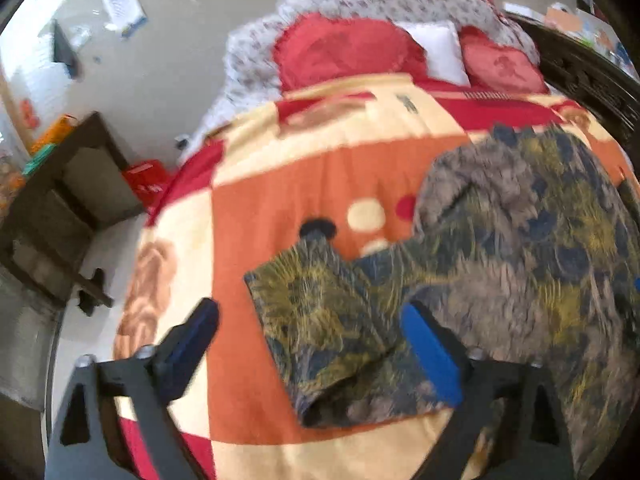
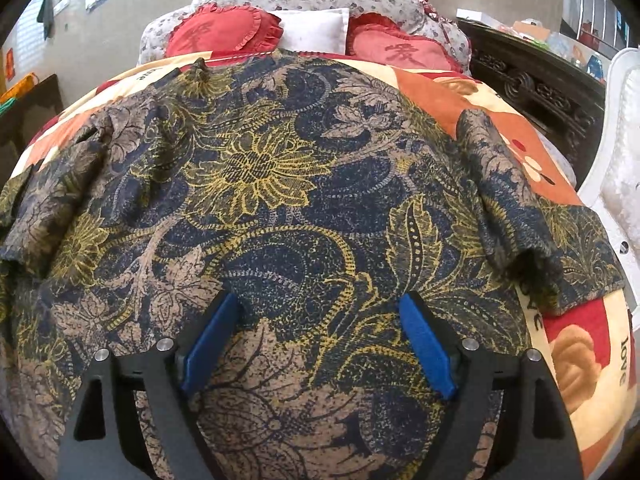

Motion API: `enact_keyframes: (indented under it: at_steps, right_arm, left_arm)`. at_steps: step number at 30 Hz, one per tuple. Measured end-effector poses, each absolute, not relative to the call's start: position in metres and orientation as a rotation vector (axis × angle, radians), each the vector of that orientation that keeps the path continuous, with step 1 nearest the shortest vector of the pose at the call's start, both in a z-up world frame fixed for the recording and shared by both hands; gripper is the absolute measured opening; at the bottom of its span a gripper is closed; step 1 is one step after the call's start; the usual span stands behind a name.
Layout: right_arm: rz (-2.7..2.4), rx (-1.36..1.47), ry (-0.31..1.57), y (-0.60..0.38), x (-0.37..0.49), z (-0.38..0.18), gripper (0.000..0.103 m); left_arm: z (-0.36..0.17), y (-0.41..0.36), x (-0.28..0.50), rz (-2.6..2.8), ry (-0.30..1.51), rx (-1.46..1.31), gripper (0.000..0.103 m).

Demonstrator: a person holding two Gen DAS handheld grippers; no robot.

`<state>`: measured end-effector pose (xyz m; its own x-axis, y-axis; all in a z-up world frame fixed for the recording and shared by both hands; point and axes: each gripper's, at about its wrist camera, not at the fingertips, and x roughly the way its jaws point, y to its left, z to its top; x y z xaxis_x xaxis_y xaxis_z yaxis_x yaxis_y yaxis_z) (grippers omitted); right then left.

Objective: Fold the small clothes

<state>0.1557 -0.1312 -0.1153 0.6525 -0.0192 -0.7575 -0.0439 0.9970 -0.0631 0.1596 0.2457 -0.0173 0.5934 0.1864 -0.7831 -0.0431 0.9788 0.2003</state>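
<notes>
A dark blue, tan and yellow floral shirt (image 2: pixel 280 184) lies spread flat on the orange, cream and red blanket (image 2: pixel 576 344) of a bed. Its left sleeve (image 1: pixel 332 332) sticks out toward the bed's left side in the left wrist view, which is blurred. My left gripper (image 1: pixel 310 310) is open, its jaws wide apart above that sleeve, holding nothing. My right gripper (image 2: pixel 320 300) is open over the shirt's lower middle, empty. The shirt's right sleeve (image 2: pixel 508 200) lies folded over near the bed's right edge.
Two red heart cushions (image 2: pixel 224 34) and a white pillow (image 2: pixel 312 30) sit at the bed's head. A dark wooden table (image 1: pixel 68 208) and a red bag (image 1: pixel 146 182) stand left of the bed. A carved dark cabinet (image 2: pixel 536 88) and white frame (image 2: pixel 616 184) stand right.
</notes>
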Motion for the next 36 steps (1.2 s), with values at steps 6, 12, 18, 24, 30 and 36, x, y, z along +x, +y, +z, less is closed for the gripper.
enact_keyframes:
  at_steps: [6,12,18,24,30,36]
  right_arm:
    - [0.011,-0.081,0.856,-0.129,0.156,-0.115,0.089]
    - [-0.006,-0.103,0.845,-0.127,0.155,-0.115,0.089]
    - [-0.011,-0.107,0.842,-0.126,0.155,-0.115,0.089]
    - [-0.01,-0.105,0.843,-0.126,0.155,-0.115,0.089]
    - [-0.012,-0.107,0.841,-0.126,0.155,-0.115,0.089]
    - [-0.019,-0.118,0.839,-0.125,0.155,-0.114,0.089]
  left_arm:
    - [-0.054,0.225,0.161,0.002,1.029,0.403,0.083]
    - [-0.085,0.203,0.175,0.128,1.034,0.734,0.093]
    - [-0.072,0.22,0.175,0.144,1.027,0.584,0.06]
    - [-0.06,0.249,0.169,0.083,1.018,0.263,0.047]
    - [-0.056,0.251,0.177,0.055,0.991,0.153,0.045]
    - [-0.057,0.239,0.183,0.081,0.98,0.194,0.062]
